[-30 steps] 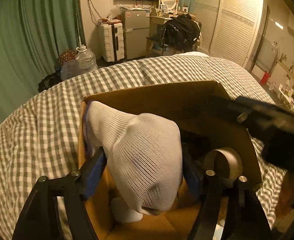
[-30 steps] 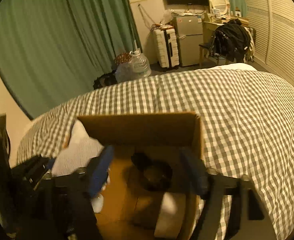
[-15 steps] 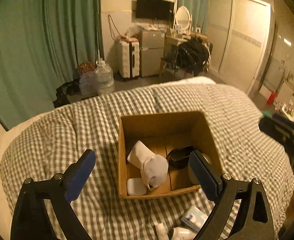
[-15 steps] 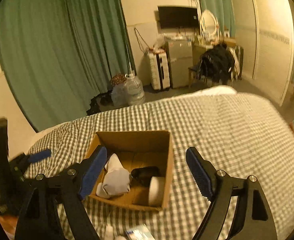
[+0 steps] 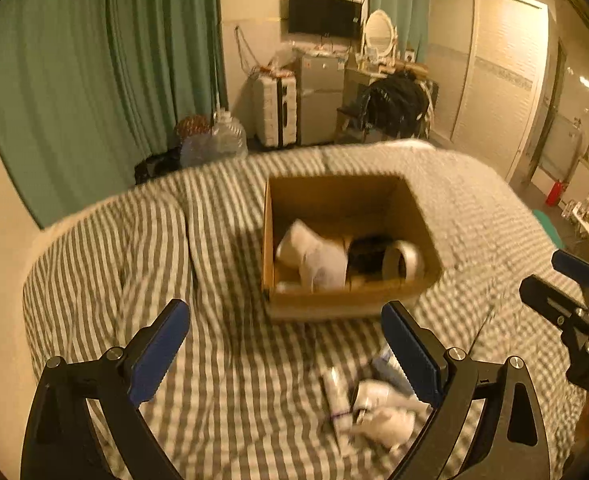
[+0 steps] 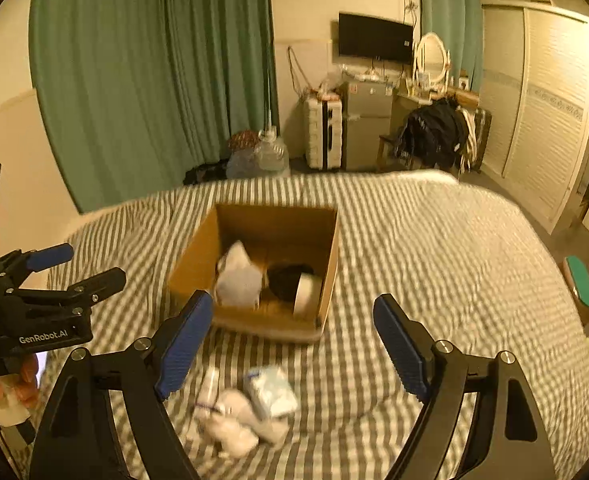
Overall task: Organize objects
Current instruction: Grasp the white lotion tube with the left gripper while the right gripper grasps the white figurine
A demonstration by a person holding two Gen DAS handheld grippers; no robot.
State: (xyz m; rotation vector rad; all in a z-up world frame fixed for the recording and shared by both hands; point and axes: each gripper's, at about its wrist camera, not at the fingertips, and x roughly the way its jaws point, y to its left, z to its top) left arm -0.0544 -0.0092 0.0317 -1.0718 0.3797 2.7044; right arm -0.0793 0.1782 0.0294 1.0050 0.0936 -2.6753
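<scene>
The cardboard box (image 5: 350,300) is sitting on the checked bed (image 5: 222,360), both the left gripper (image 5: 286,356) and right gripper (image 6: 294,344) gaping empty before it, the right view alone revealing a hand (image 6: 2,388) gripping the left tool.

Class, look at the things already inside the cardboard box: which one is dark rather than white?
The black rounded object in the middle of the brown cardboard box, between the white knitted sock and the white tape roll. Both neighbours are pale.
</scene>
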